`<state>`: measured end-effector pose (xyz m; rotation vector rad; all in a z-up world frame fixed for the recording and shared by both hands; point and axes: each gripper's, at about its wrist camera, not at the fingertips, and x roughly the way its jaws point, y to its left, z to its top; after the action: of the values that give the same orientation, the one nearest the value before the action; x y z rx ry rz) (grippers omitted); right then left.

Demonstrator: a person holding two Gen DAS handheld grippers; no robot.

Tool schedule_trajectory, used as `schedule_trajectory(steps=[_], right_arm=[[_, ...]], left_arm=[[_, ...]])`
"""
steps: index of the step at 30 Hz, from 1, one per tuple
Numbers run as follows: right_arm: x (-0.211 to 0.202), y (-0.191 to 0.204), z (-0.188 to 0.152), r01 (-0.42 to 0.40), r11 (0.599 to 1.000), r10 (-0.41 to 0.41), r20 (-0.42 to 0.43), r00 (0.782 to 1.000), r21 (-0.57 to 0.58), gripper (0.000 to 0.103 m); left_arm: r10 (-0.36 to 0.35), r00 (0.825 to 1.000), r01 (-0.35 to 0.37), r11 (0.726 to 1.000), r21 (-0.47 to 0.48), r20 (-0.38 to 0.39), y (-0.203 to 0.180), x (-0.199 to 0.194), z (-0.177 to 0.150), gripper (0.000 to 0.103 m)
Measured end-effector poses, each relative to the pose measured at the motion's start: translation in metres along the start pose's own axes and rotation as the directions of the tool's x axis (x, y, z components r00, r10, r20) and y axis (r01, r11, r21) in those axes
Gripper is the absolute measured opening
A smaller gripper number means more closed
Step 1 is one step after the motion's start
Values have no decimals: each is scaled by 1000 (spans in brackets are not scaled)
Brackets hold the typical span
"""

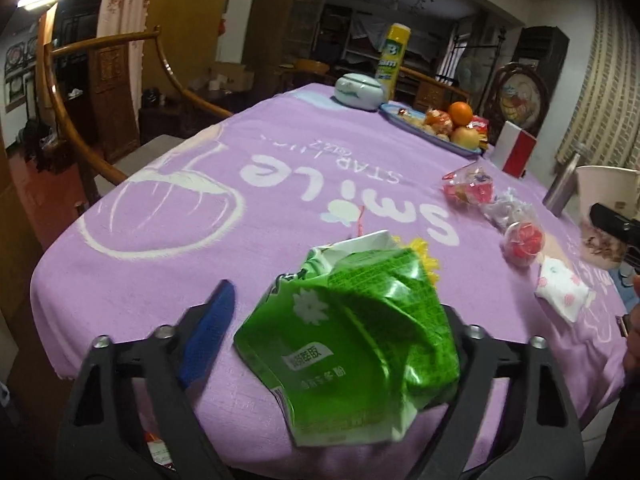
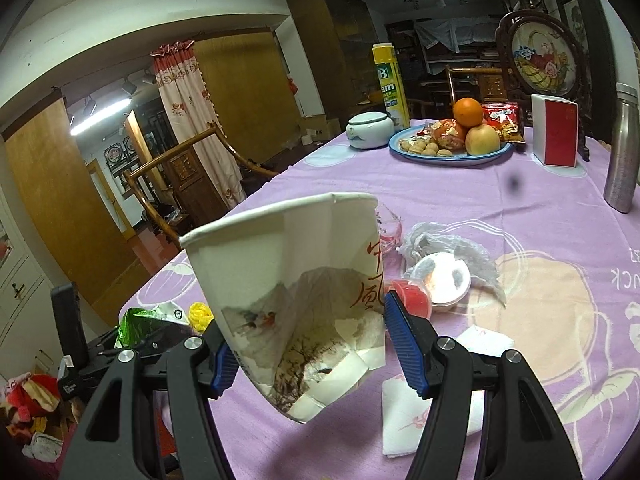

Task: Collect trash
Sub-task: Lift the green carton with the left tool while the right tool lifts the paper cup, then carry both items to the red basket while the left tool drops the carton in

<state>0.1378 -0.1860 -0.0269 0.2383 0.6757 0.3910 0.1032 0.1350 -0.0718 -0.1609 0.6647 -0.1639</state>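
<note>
While the right gripper (image 2: 304, 344) clamps a cup (image 2: 296, 280), the left gripper (image 1: 340, 328) gapes round a green wrapper (image 1: 352, 320); wrappers (image 1: 500, 208) remain at two o'clock.

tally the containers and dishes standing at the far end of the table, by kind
spray can: 1
lidded jar: 1
plate: 1
box: 1
steel flask: 1
total: 5
</note>
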Motion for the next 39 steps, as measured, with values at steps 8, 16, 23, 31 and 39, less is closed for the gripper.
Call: schedule_trajectory(steps=[8,16,23,31,39], right_arm=[[2,9,-1,-18,1000,18,0,1000,-9,64],[-6,16,-3,-32,999,32,20,999,-22,64],[-15,27,-2,-60,998,61,35,997,-35,64],[-9,74,-8,-148,983,149,-2,989,-109,64],[17,151,-21,-263,947,247,-106,963,-186,64]], left_arm=[[-74,997,73,995,63,23,-20,-21,9,31],[-93,995,90,994,68,34,-27,-34,16,25],[-52,996,46,994,97,68,-23,-58,21,25],[97,995,-100,989,113,35,19,-97,4,25],[222,970,-219,975,36,-96,105,-122,-41,25]])
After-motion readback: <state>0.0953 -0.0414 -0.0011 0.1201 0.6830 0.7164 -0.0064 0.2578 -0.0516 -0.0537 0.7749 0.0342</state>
